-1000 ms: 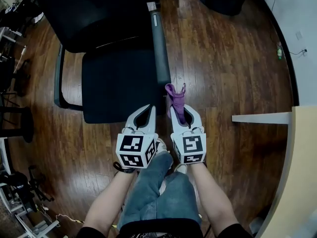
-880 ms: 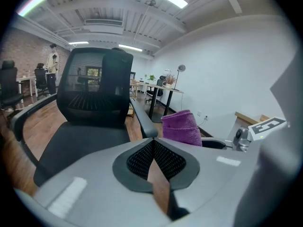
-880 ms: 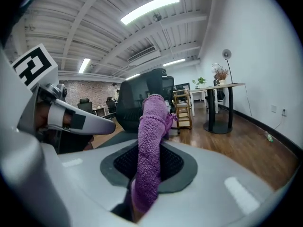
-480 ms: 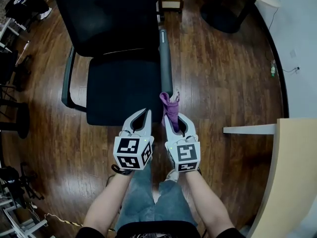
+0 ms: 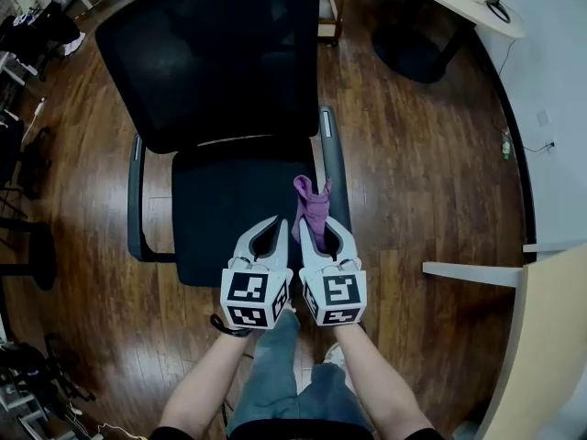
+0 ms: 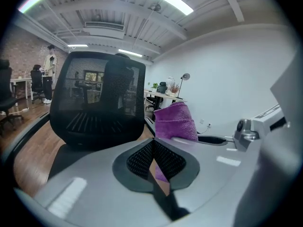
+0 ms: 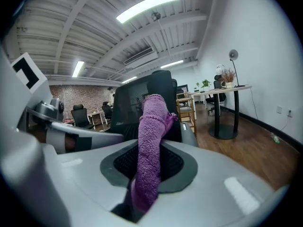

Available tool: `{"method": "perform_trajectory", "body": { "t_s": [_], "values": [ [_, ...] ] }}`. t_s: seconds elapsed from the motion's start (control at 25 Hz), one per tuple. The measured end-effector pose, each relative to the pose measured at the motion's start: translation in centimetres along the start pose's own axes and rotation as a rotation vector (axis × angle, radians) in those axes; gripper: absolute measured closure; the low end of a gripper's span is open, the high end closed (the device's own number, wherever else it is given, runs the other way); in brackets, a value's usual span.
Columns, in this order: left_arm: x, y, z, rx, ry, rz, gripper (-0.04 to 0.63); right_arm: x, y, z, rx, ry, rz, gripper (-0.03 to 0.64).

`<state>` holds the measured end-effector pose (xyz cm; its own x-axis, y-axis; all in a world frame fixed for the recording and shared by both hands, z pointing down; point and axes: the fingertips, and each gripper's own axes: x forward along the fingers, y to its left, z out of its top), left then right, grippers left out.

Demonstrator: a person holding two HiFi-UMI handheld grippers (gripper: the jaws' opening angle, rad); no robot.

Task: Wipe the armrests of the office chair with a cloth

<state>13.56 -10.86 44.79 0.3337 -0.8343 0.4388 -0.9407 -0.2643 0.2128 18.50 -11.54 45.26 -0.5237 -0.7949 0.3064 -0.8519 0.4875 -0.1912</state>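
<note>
A black office chair (image 5: 229,191) with a mesh back stands in front of me on the wood floor. Its right armrest (image 5: 332,159) and left armrest (image 5: 136,195) are grey-black bars. My right gripper (image 5: 316,229) is shut on a purple cloth (image 5: 310,205), which sticks up out of the jaws over the seat's front right corner, beside the right armrest. The same cloth (image 7: 150,145) fills the right gripper view. My left gripper (image 5: 264,232) is shut and holds nothing, side by side with the right one above the seat's front edge. The cloth (image 6: 175,122) shows right of the left gripper's jaws.
A light wooden table edge (image 5: 541,337) lies at the right. A round dark table base (image 5: 413,49) stands behind the chair on the right, a wooden shelf unit (image 5: 332,3) behind the backrest. Dark equipment and stands (image 5: 23,236) crowd the left side. My legs are below the grippers.
The view has shifted so the chair sits lower and more central. Both grippers, still side by side, now hover over the seat's front right corner, nearer the right armrest. The cloth stays gripped.
</note>
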Motion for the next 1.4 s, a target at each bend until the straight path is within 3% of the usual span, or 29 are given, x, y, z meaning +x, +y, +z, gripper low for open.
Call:
{"method": "perform_trajectory", "body": {
  "t_s": [0.4, 0.72, 0.96, 1.4],
  "values": [
    [6.3, 6.6, 3.9, 0.001, 0.018, -0.043, 0.591, 11.1, -3.2, 1.4, 0.130, -0.025, -0.142, 0.543],
    [9.0, 9.1, 2.9, 0.039, 0.077, -0.083, 0.591, 17.2, -6.9, 0.4, 0.243, -0.015, -0.245, 0.546],
    [10.6, 10.0, 2.2, 0.039, 0.092, -0.105, 0.591, 19.0, -7.9, 0.1, 0.214, -0.013, -0.276, 0.549],
    [10.8, 9.8, 1.6, 0.034, 0.105, -0.098, 0.591, 16.4, -7.4, -1.1, 0.283, -0.007, -0.291, 0.549]
  ]
}}
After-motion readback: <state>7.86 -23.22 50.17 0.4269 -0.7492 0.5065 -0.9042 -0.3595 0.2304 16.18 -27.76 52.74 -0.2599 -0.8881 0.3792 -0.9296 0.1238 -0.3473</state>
